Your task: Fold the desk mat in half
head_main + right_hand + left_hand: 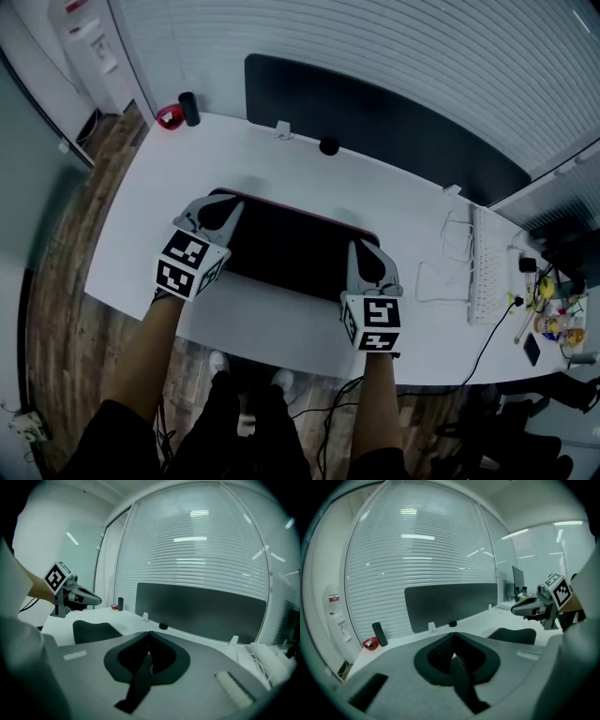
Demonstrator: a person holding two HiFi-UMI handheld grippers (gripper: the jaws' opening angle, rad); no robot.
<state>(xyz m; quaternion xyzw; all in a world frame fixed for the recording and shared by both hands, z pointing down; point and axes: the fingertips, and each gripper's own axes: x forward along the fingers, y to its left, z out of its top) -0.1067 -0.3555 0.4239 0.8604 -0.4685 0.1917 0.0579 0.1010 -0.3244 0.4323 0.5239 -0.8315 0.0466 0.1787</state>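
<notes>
Nearest to me, I am gripping the desk mat (291,248) at both ends. The left gripper (221,208) is pinching its left end and the right gripper (364,247) its right end. Each has its jaws pressed together on a dark strip of mat running between them. The mat is lying across the middle of the white desk (281,323), dark on top, with a pink edge showing along its far side. I cannot tell whether it is lying single or doubled.

To its right, white wires (439,281) are looping just beside a white keyboard (487,267), and a black cable (489,339) is trailing off the near edge. Small clutter (553,319) is crowding the desk's right end, too small for me to sort out.

Further back, a round dark knob (328,146) is sitting near the far edge, well apart from the mat. At the far left corner a red dish (169,117) is standing just beside a dark cylinder (190,108). Something shiny is glinting in the dish, but I cannot make out what.

Behind everything a dark screen (394,127) is standing along the desk's back edge, with white blinds (375,47) beyond it.
</notes>
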